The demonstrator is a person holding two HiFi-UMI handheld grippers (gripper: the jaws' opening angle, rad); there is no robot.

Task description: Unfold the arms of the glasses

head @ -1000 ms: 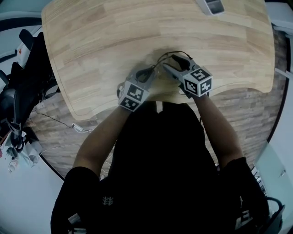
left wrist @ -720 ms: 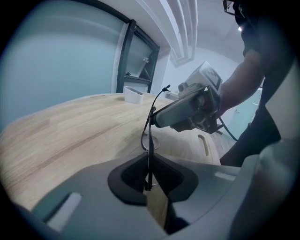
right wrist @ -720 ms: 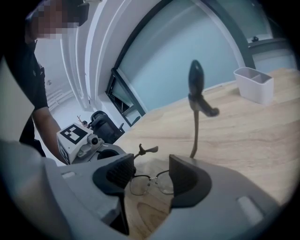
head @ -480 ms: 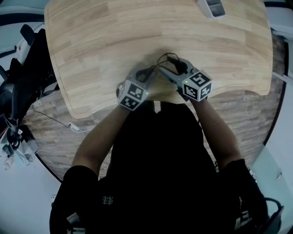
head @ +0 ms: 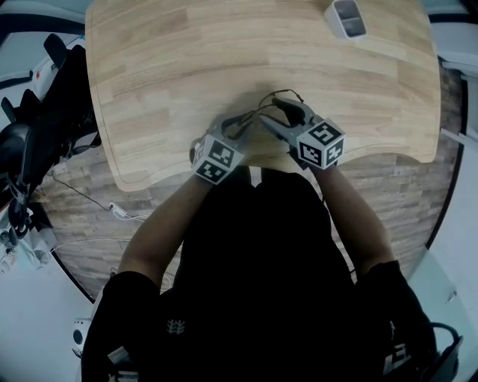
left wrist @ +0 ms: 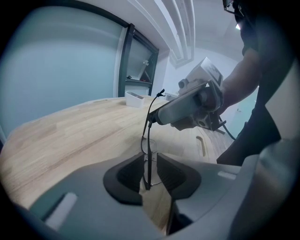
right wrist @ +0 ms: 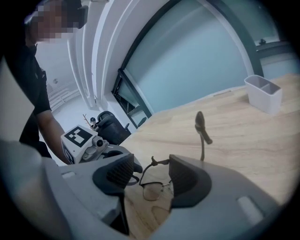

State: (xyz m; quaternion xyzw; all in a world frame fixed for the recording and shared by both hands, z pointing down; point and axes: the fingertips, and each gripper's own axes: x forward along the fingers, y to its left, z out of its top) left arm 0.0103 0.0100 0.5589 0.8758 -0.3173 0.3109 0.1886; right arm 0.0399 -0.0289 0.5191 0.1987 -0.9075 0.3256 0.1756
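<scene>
Two units, mid-frame: left gripper point(left wrist: 150, 158) just opening, glasses point(right wrist: 153, 191) loose between; right gripper point(right wrist: 151, 159) spread. Risk: unpinched glasses may topple.

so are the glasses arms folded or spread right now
At least one is spread: an arm stands up, swung well out from the glasses. The other, cannot tell.

A light wooden table point(head: 172, 82) with rounded corners and an inward-curving near edge. One thing rests directly on it in plain sight: a small white bin point(head: 347, 16), far out at one o'clock, near the far edge.
</scene>
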